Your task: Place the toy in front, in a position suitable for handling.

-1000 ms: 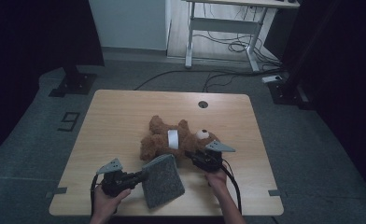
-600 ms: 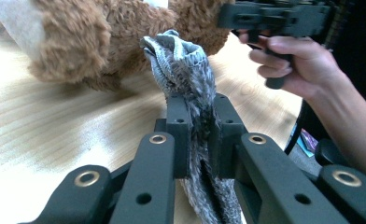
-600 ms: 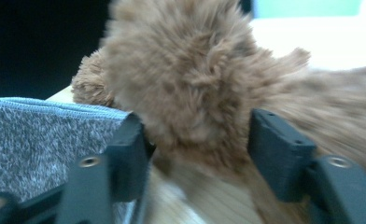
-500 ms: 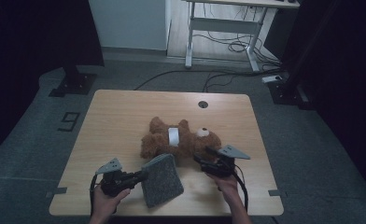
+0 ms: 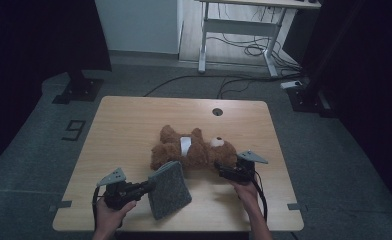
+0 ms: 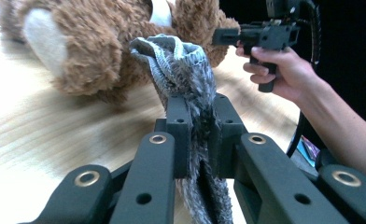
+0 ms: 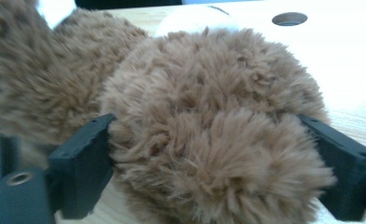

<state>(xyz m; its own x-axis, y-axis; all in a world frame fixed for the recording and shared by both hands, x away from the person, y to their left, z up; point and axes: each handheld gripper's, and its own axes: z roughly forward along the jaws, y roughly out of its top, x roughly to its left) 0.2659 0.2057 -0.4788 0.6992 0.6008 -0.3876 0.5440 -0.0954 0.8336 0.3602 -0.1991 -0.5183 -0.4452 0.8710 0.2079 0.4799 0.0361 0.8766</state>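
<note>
Since the earlier frame, the right gripper (image 5: 223, 170) has shifted toward the teddy bear (image 5: 191, 150), which lies mid-table; its jaws have just been opening and now stand spread around the furry head, apparently not pressing; the left gripper (image 5: 146, 187) pinches the grey cloth (image 5: 169, 190) beside the bear; close squarely on the head before lifting.

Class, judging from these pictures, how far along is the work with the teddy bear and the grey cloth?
Done: the left gripper is shut on the grey cloth, held beside the teddy bear. In hand: the right gripper has just been opening, part of the bear between its fingers. Left: the cloth does not yet cover the bear.
</note>
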